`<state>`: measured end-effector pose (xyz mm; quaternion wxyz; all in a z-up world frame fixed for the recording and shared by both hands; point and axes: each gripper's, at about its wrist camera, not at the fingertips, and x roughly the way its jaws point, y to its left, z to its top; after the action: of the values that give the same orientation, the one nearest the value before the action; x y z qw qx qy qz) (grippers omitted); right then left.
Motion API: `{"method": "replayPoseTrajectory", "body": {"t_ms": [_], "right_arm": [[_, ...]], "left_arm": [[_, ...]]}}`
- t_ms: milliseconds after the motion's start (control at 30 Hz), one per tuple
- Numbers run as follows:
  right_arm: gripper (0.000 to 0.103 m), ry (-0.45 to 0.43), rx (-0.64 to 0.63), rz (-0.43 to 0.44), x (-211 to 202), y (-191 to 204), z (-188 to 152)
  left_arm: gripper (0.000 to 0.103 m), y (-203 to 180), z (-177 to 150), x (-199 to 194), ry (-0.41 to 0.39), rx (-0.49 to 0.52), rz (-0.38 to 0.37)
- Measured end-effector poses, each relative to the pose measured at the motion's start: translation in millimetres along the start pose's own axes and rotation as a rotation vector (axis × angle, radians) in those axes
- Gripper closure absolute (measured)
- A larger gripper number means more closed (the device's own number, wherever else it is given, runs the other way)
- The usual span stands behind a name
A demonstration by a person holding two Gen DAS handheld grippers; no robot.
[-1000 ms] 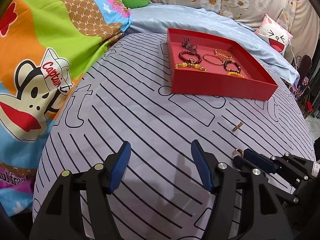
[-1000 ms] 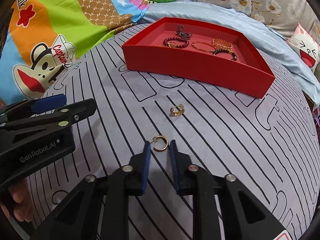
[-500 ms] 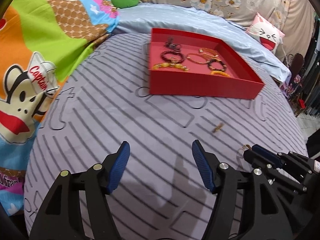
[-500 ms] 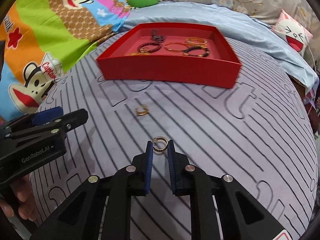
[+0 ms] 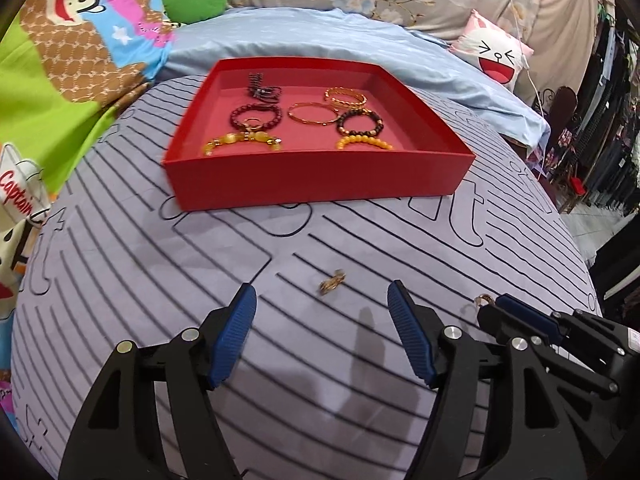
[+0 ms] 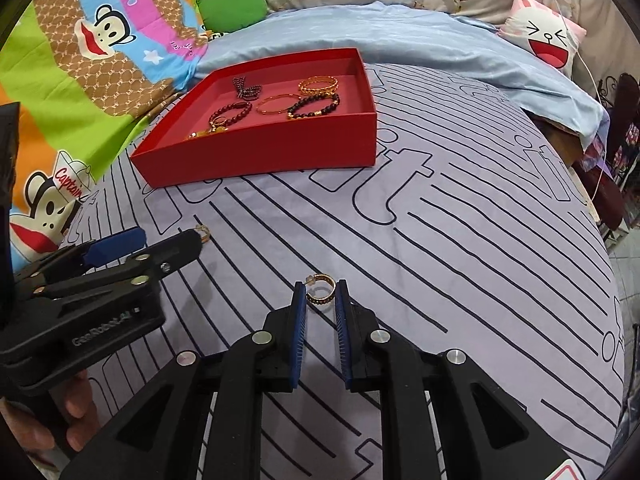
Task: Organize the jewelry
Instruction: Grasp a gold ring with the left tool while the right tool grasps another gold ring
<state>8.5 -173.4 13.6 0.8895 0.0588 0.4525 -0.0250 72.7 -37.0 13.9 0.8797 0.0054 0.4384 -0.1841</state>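
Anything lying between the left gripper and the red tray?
Yes: one small gold earring on the striped sheet, just ahead of the left gripper. Otherwise it's bare up to the red tray, per the left wrist view.

Bright, even indoor light; soft shadows under jaws on bedsheet [image 5: 360, 380]; heavy fisheye bending, dark vignetted corners; mostly sharp.

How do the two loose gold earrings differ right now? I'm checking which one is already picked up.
The hoop earring is clamped upright between the right gripper pads; the other earring lies free on the striped sheet, ahead of the open left gripper. The hoop shows dark stones; the other looks plain. Both are gold and outside the red tray.
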Motion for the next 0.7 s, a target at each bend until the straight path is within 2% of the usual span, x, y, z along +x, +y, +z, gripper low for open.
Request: {"method": "replayPoseTrajectory", "body": {"t_ms": [67,267,533,700], "right_arm": [[0.089,0.003,0.006,0.003,1.9,-2.3,-0.1],[0.089,0.01,0.015,0.013,5.7,-5.1,-0.3],[0.089,0.017,0.019,0.022,11.0,-6.5,1.6],[0.089,0.016,0.017,0.027,10.4,-4.6,2.8]], "left_arm": [[0.041,-2.2,1.6,6.3,0.005,0.002,0.001],[0.057,-1.8,2.4,19.1,0.027,-0.008,-0.004],[0.094,-3.2,3.7,22.3,0.034,0.003,-0.024],[0.098,-4.8,3.1,21.4,0.041,0.011,-0.033]]}}
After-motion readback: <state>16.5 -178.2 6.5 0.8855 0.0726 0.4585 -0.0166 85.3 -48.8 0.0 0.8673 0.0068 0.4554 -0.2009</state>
